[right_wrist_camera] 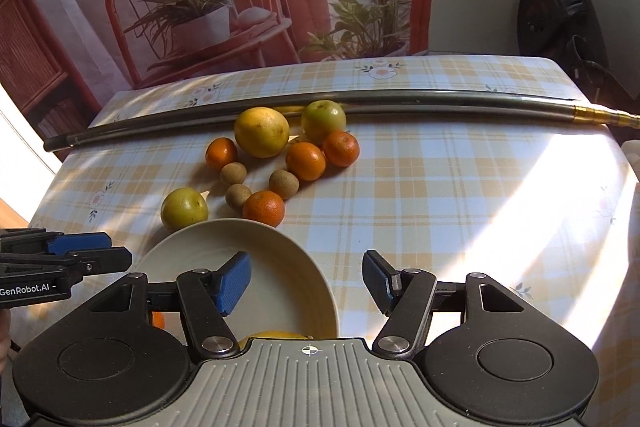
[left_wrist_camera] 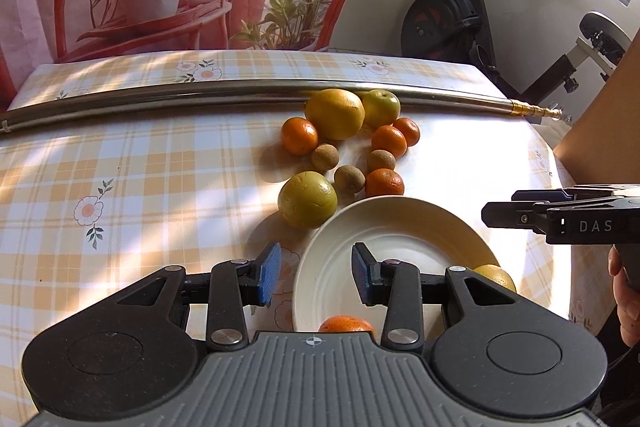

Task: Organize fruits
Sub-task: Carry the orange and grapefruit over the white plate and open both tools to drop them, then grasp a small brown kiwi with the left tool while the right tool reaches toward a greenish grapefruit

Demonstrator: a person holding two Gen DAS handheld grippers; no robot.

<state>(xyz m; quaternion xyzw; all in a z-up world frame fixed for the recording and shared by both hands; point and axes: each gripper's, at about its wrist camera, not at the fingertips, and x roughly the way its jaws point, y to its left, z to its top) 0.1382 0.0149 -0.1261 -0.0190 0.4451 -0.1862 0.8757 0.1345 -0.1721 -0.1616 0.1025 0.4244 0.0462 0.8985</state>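
A white plate (left_wrist_camera: pixel 344 235) (right_wrist_camera: pixel 200 247) lies near the table's front. My left gripper (left_wrist_camera: pixel 316 273) hovers open over the plate's left rim, nothing between its fingers. An orange (left_wrist_camera: pixel 346 323) shows on the plate just behind the jaws, and a yellow fruit (left_wrist_camera: pixel 496 277) sits by the plate's right rim. My right gripper (right_wrist_camera: pixel 306 281) is open over the plate's right rim, empty; a yellow fruit (right_wrist_camera: pixel 276 335) peeks below it. Beyond the plate lies a cluster: a big yellow citrus (left_wrist_camera: pixel 335 113) (right_wrist_camera: pixel 261 132), green-yellow fruits (left_wrist_camera: pixel 307 199) (right_wrist_camera: pixel 184 209), several mandarins (left_wrist_camera: pixel 385 183) (right_wrist_camera: pixel 263 208) and brown kiwis (left_wrist_camera: pixel 349 179) (right_wrist_camera: pixel 238 195).
A long metal rod (left_wrist_camera: pixel 200 95) (right_wrist_camera: pixel 400 101) lies across the checked tablecloth (left_wrist_camera: pixel 120 167) behind the fruit. A printed curtain hangs behind the table. An exercise bike (left_wrist_camera: pixel 472 15) stands at the back right. A cardboard box edge (left_wrist_camera: pixel 600 115) is at the right.
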